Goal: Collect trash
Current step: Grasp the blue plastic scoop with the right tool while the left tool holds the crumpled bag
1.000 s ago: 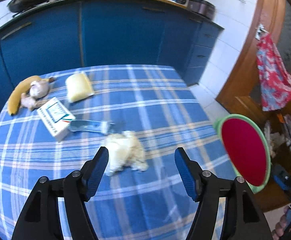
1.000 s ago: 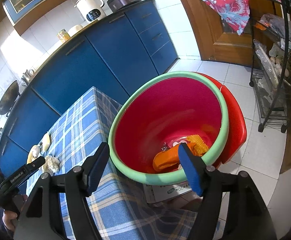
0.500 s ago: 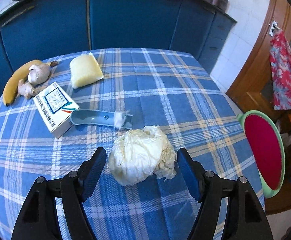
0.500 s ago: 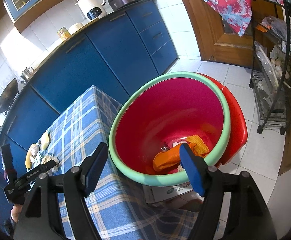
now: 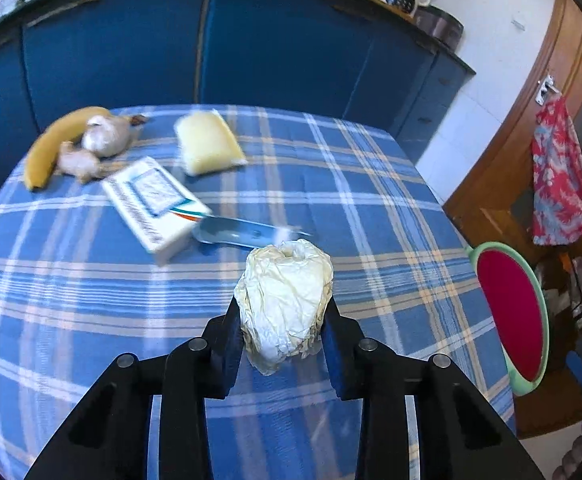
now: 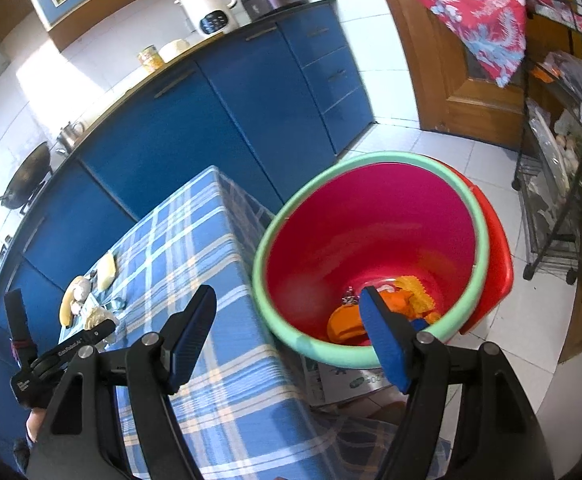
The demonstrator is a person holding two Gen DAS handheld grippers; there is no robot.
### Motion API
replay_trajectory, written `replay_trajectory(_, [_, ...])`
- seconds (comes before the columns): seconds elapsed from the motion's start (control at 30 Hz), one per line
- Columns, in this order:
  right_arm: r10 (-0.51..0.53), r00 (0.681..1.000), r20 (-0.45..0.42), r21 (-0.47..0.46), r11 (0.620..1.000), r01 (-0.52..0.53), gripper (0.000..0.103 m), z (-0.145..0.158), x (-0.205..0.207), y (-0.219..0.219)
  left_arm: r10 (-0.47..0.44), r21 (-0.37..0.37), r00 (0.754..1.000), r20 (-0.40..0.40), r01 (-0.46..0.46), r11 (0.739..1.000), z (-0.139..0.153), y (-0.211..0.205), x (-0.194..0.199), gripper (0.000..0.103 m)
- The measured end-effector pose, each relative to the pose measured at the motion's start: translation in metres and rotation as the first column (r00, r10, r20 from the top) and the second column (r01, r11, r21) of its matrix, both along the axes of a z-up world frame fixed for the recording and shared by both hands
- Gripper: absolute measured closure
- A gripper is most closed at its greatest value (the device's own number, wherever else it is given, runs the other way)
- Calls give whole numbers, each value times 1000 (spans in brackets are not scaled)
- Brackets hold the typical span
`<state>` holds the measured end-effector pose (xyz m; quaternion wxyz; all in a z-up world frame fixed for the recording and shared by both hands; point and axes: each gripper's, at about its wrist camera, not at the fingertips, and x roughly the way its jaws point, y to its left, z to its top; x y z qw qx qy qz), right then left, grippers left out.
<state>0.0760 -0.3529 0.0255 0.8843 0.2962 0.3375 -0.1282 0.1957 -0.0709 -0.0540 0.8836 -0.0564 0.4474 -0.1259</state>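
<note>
My left gripper (image 5: 283, 320) is shut on a crumpled white paper wad (image 5: 285, 300) over the blue plaid tablecloth (image 5: 91, 292). The wad is squeezed tall between both pads. In the right wrist view the left gripper (image 6: 91, 330) and the wad (image 6: 96, 315) show small at the far left of the table. My right gripper (image 6: 287, 330) is open and empty, held in front of a red bin with a green rim (image 6: 371, 256) that stands beside the table edge. The bin also shows in the left wrist view (image 5: 511, 316) at the right. Orange and yellow trash (image 6: 407, 308) lies in the bin's bottom.
On the table lie a white box (image 5: 155, 204), a blue utility knife (image 5: 243, 232), a pale yellow packet (image 5: 209, 144), a banana (image 5: 57, 140) and garlic bulbs (image 5: 105, 136). Blue cabinets (image 6: 227, 100) stand behind. A wire rack (image 6: 563, 152) stands on the tiled floor at right.
My left gripper moved forward over the paper wad and shut on it, squeezing it narrower. The right gripper stayed open near the bin, shifting slightly.
</note>
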Motion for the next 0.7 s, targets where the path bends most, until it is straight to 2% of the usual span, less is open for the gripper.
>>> replay_trajectory(0.33, [139,990,24,-40,990,-138,28,22,40,57,104,27,993,61,-106,994,21,63,3,67])
replay_trajectory(0.53, [228,974,8,-68,972,-227,28,29,74,102,185,24,978,95,-188,982,20,96,11,67])
replay_trajectory(0.7, [305,952,-23,-82,949,-306,29,23,107,142,224,3,970,95,-225,974,11,114,17,67])
